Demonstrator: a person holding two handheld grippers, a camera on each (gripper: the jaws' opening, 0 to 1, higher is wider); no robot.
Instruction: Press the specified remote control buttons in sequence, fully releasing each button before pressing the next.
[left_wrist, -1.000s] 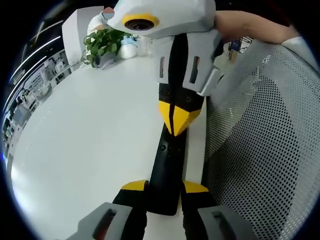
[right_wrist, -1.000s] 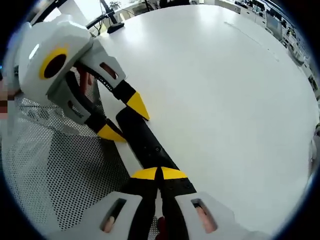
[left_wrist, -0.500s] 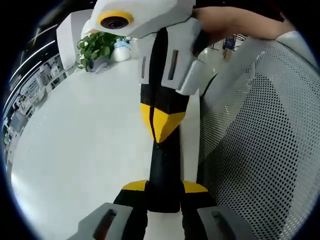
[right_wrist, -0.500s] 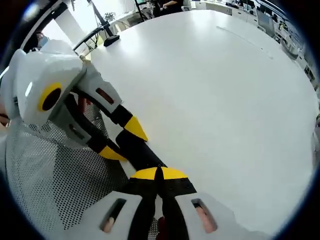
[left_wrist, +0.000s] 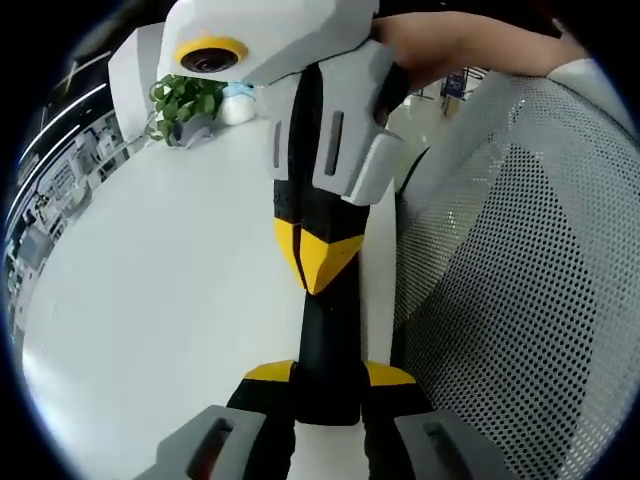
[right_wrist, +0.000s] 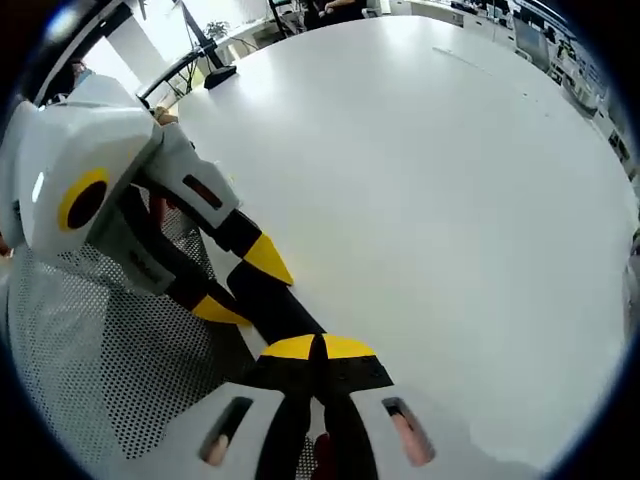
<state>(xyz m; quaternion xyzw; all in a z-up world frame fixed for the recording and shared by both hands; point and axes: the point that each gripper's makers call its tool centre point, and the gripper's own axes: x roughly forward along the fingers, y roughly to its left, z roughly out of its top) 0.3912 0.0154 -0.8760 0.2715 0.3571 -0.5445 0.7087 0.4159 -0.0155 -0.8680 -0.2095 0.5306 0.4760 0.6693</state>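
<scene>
Jaws of left gripper (left_wrist: 328, 374) clamp the black remote (left_wrist: 330, 340); right gripper (left_wrist: 318, 262) (jaws together) presses it.

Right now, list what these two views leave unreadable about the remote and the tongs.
- Remote buttons, left gripper view: the right tongs cover its far half; the bare part is plain black.
- Remote, right gripper view: its near end sits under the shut right tongs.
- Whether those tips actually press a button: contact hidden.
</scene>
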